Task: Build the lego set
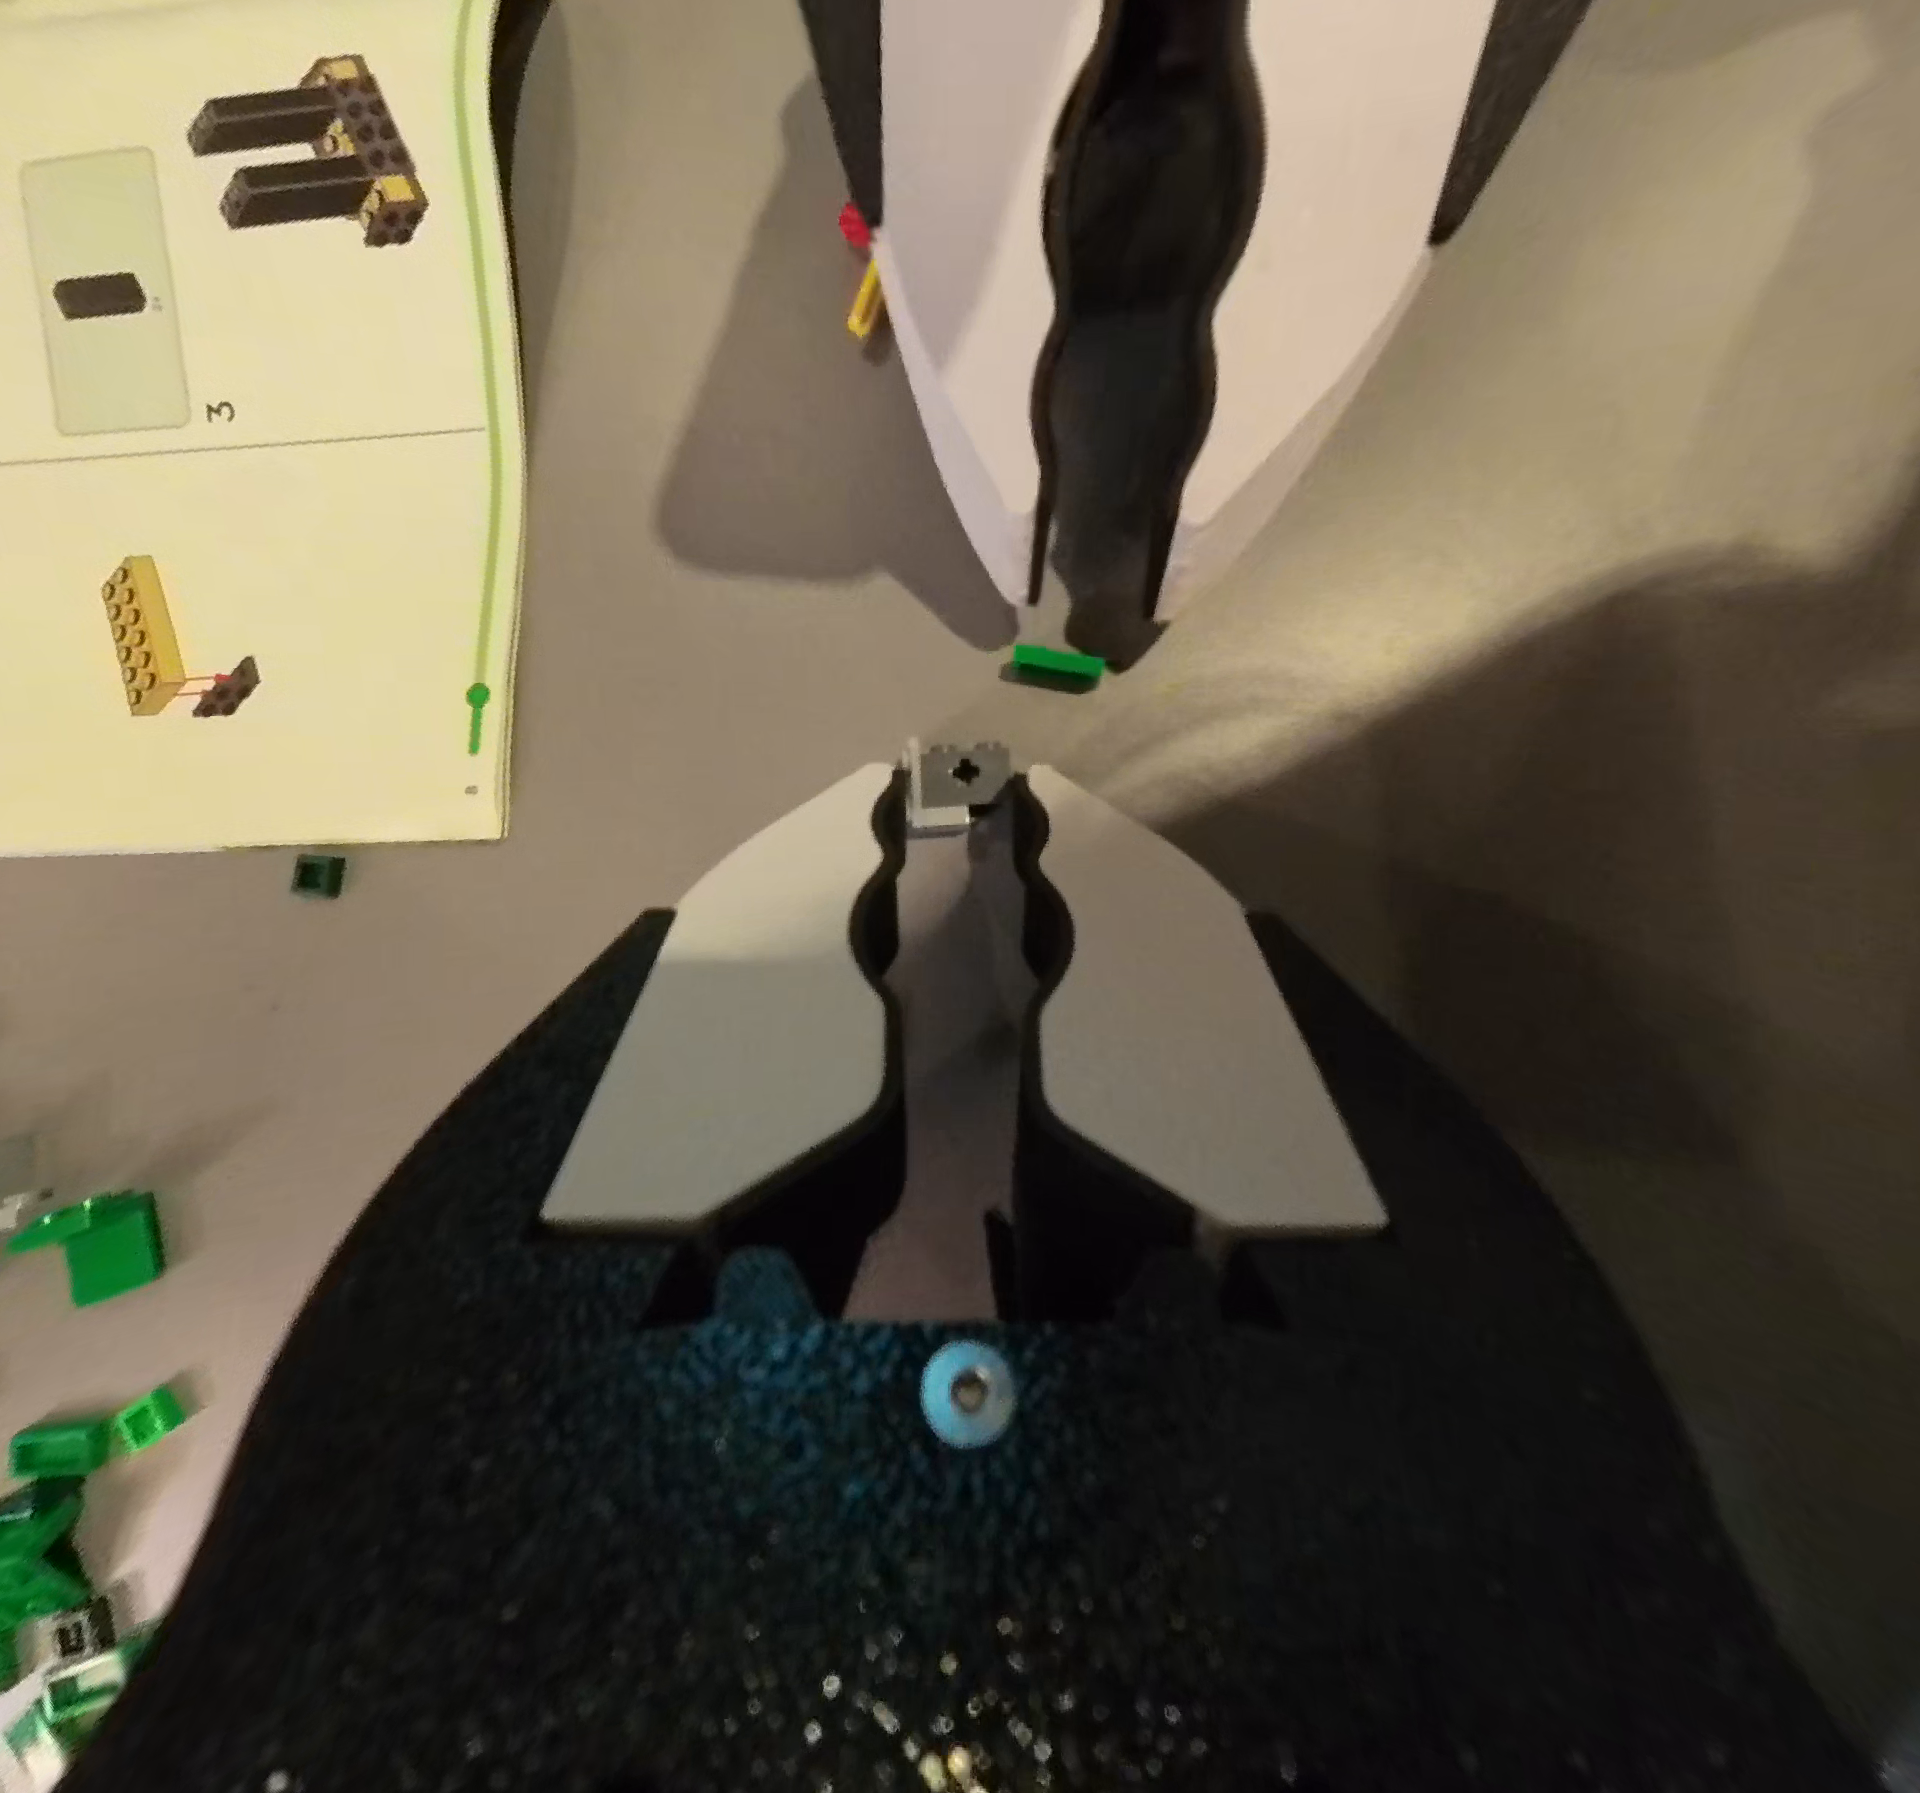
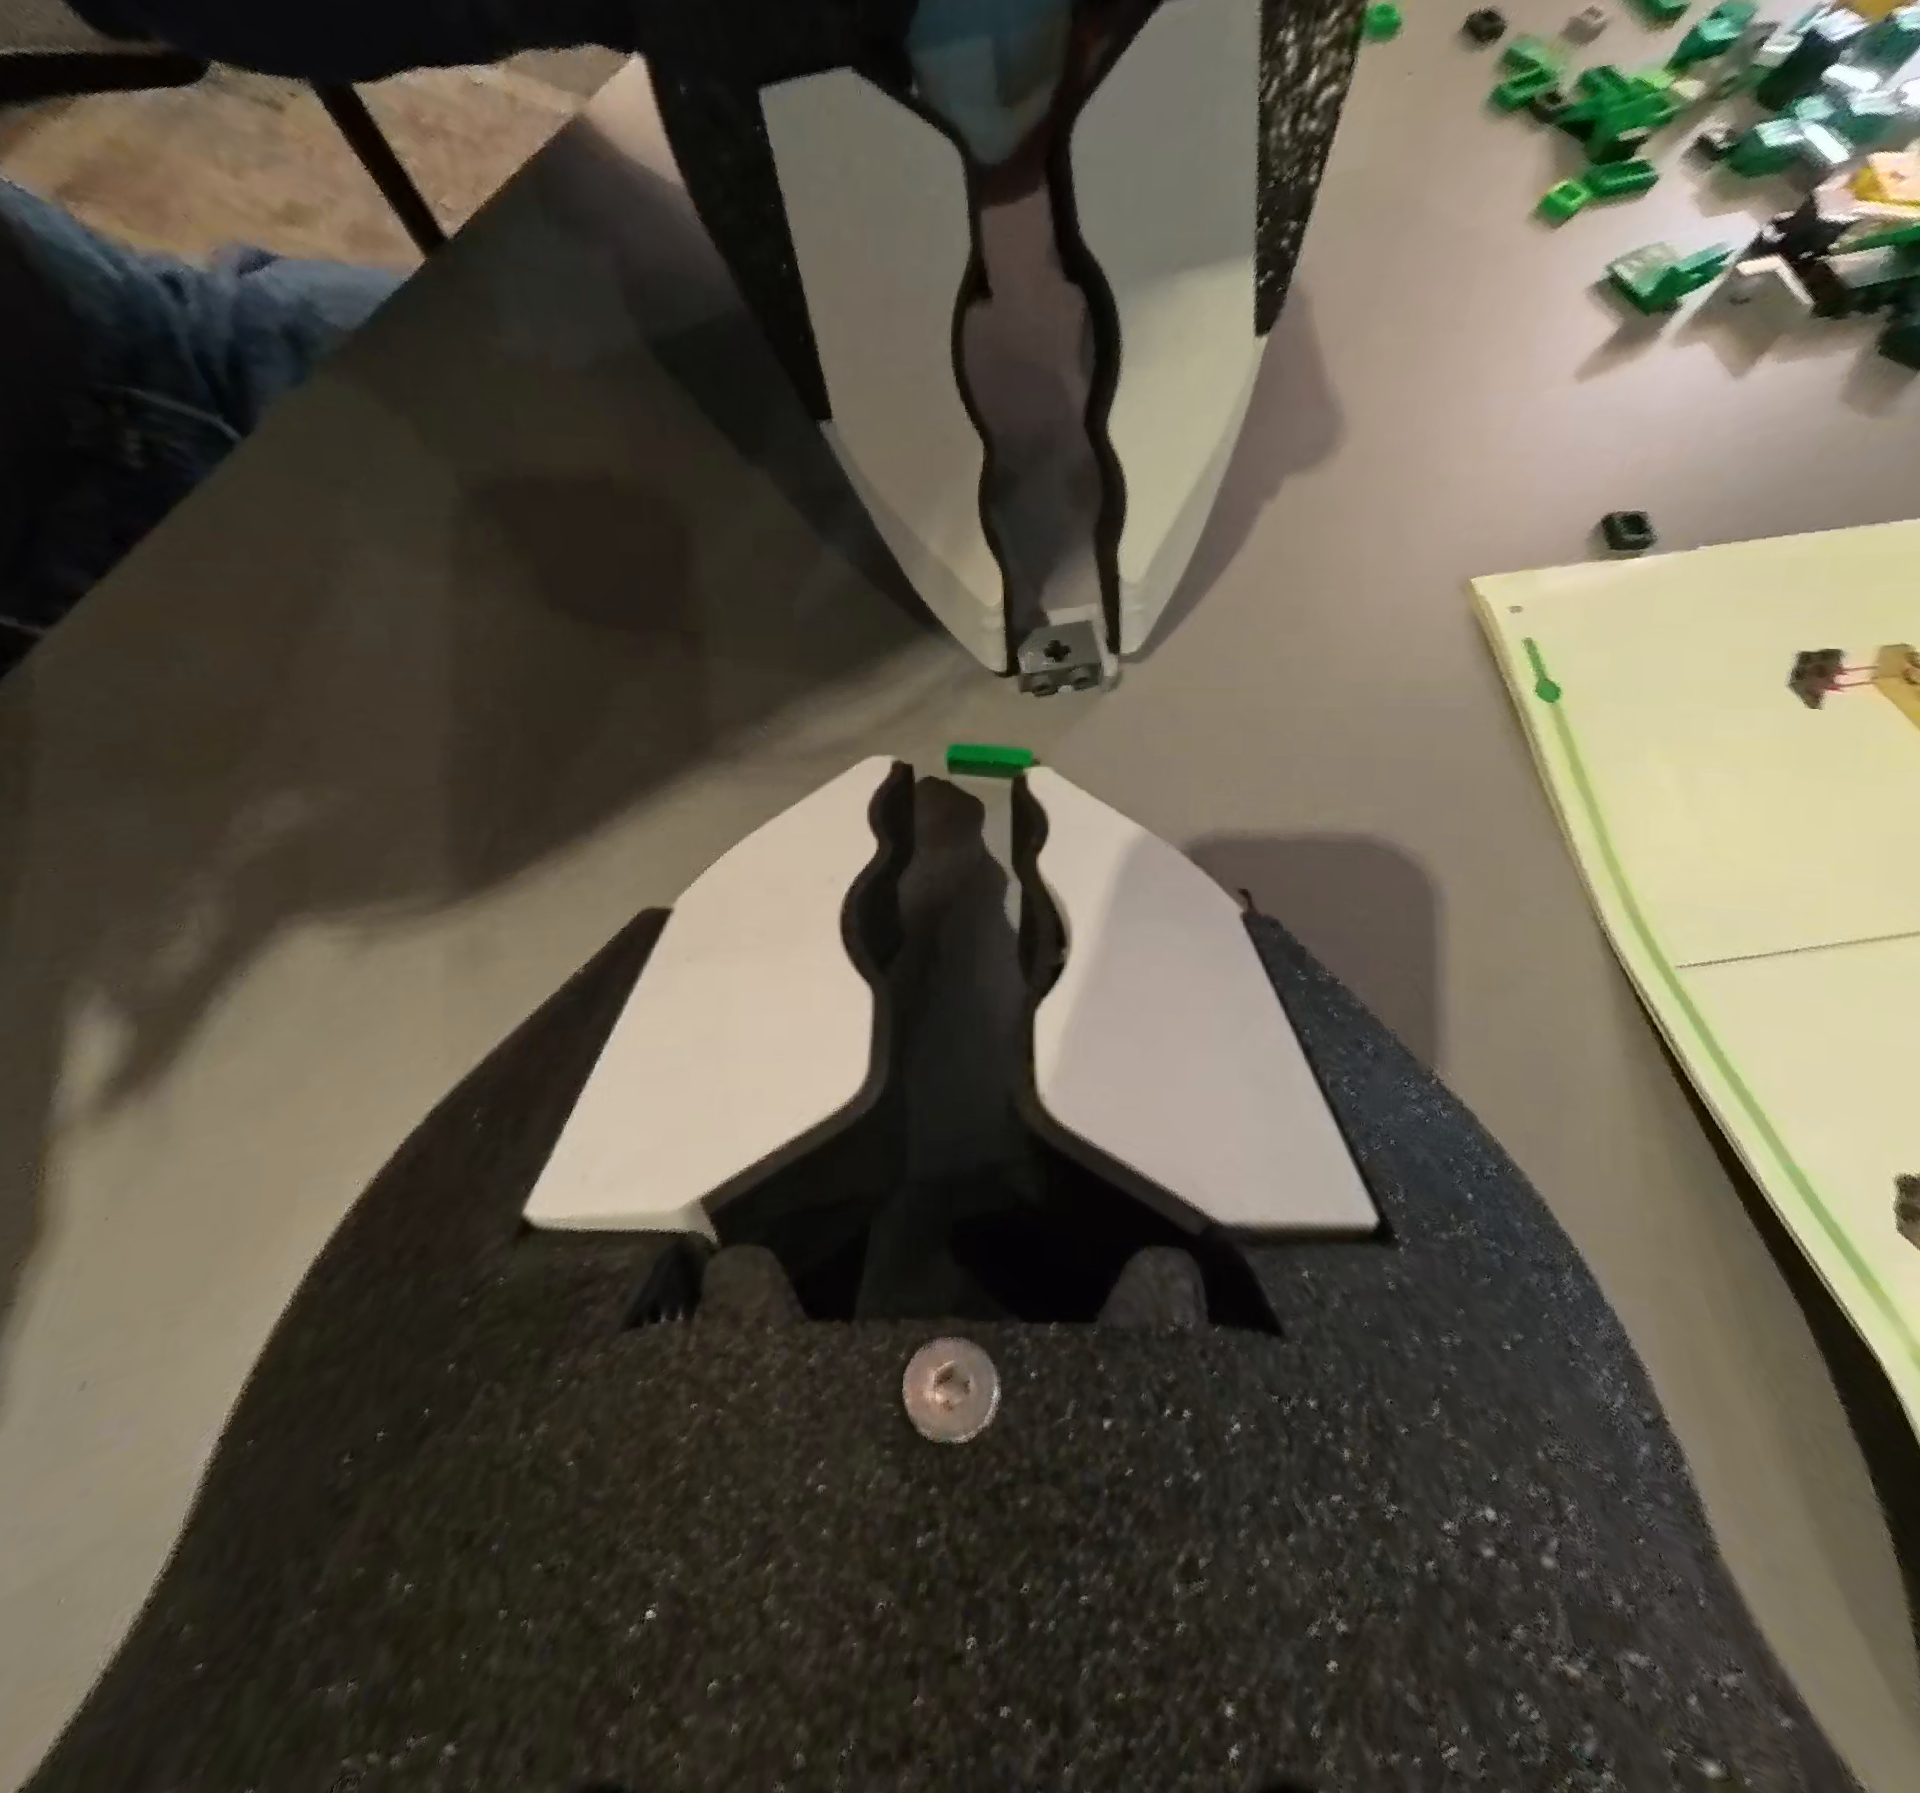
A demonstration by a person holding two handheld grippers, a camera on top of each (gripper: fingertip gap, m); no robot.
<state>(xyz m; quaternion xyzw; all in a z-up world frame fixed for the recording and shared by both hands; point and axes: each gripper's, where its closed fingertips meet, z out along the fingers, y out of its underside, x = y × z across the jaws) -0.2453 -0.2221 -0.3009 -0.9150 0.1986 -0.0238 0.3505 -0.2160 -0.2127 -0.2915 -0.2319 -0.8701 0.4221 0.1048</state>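
Note:
My left gripper (image 1: 961,787) is shut on a small grey brick (image 1: 961,775) with a cross-shaped hole in its face. It also shows in the right wrist view (image 2: 1062,654), held by the left gripper (image 2: 1060,663) opposite. My right gripper (image 2: 961,775) is shut on a small flat green piece (image 2: 990,758). In the left wrist view that green piece (image 1: 1058,665) sits at the tips of the right gripper (image 1: 1081,647). The two grippers face each other tip to tip above the grey table, a short gap between the grey brick and the green piece.
An open instruction booklet (image 1: 260,393) lies left in the left wrist view and right in the right wrist view (image 2: 1714,808). Loose green pieces (image 2: 1714,81) lie at the far right; more (image 1: 94,1244) at lower left. A red and yellow piece (image 1: 862,278) lies beyond. A person's leg (image 2: 125,341) shows beyond the table edge. My two grippers' fingertips are within a few centimetres of each other.

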